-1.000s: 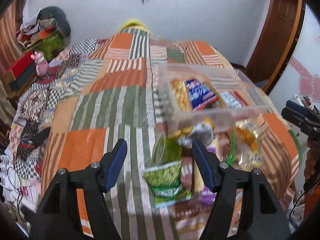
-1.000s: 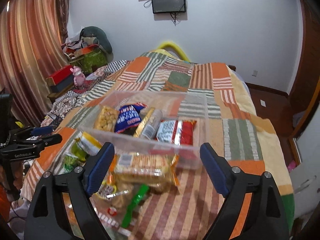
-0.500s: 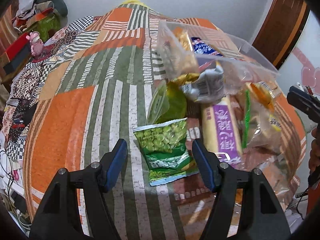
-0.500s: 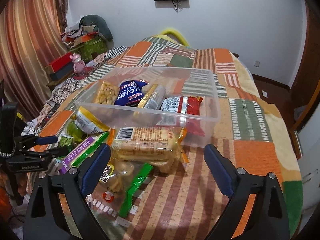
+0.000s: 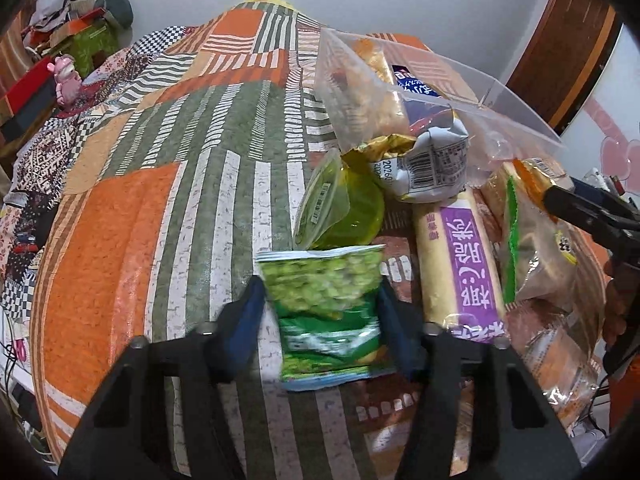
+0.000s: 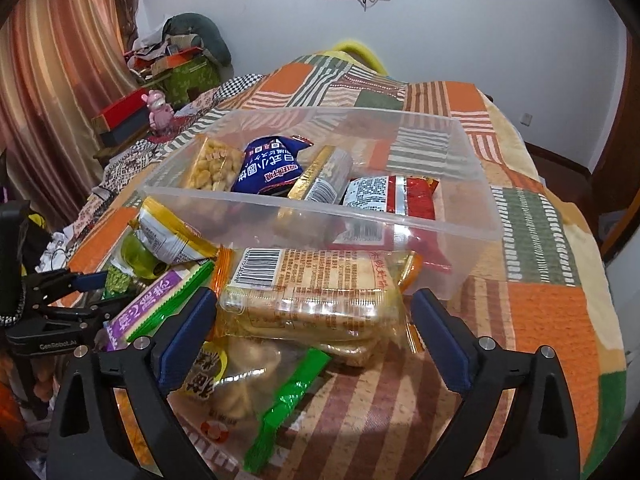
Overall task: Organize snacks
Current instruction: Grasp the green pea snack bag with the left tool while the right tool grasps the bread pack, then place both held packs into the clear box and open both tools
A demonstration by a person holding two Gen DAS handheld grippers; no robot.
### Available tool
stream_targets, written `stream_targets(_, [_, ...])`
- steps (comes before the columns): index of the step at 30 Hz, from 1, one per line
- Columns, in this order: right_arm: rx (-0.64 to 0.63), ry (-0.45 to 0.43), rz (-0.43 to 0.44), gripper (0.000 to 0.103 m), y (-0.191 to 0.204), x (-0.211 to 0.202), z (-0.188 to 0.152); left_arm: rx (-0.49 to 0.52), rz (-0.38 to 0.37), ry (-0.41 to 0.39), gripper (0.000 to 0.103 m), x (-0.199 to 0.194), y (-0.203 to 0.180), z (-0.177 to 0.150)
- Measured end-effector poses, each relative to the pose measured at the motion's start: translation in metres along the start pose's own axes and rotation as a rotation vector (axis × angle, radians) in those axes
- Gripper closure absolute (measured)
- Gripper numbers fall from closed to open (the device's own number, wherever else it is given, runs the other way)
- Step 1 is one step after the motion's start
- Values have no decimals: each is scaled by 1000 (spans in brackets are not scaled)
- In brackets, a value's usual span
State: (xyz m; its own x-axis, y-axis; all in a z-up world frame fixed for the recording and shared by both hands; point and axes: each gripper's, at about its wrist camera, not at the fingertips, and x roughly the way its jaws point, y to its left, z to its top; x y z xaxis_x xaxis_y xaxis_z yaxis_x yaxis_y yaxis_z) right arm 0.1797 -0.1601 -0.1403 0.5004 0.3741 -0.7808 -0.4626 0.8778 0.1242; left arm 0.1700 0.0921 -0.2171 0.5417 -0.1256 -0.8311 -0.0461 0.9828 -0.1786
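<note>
vs a sec ago: left gripper (image 5: 320, 300) has dropped onto the green pea packet (image 5: 326, 312) & its jaws have just been closing, pads now at both side edges of the packet, narrow grip. packet lies flat on the quilt (image 5: 120, 240), just in front of the clear bin (image 6: 460, 216), long axis running toward the bin. right gripper (image 6: 312, 340) (jaws just opening, wide) straddles the cracker pack (image 6: 316, 296), pads not pressing; its long axis lies across the jaws, beside the bin's near wall.
</note>
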Motion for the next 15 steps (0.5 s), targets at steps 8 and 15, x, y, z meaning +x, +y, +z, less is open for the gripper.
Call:
stream_targets(8, [-9, -7, 25, 26, -1, -4, -1, -2, -9, -5, 59, -7, 0, -1])
stream_targets(15, [-4, -19, 17, 31, -3, -11, -1, -6, -9, -51, 60, -30, -1, 3])
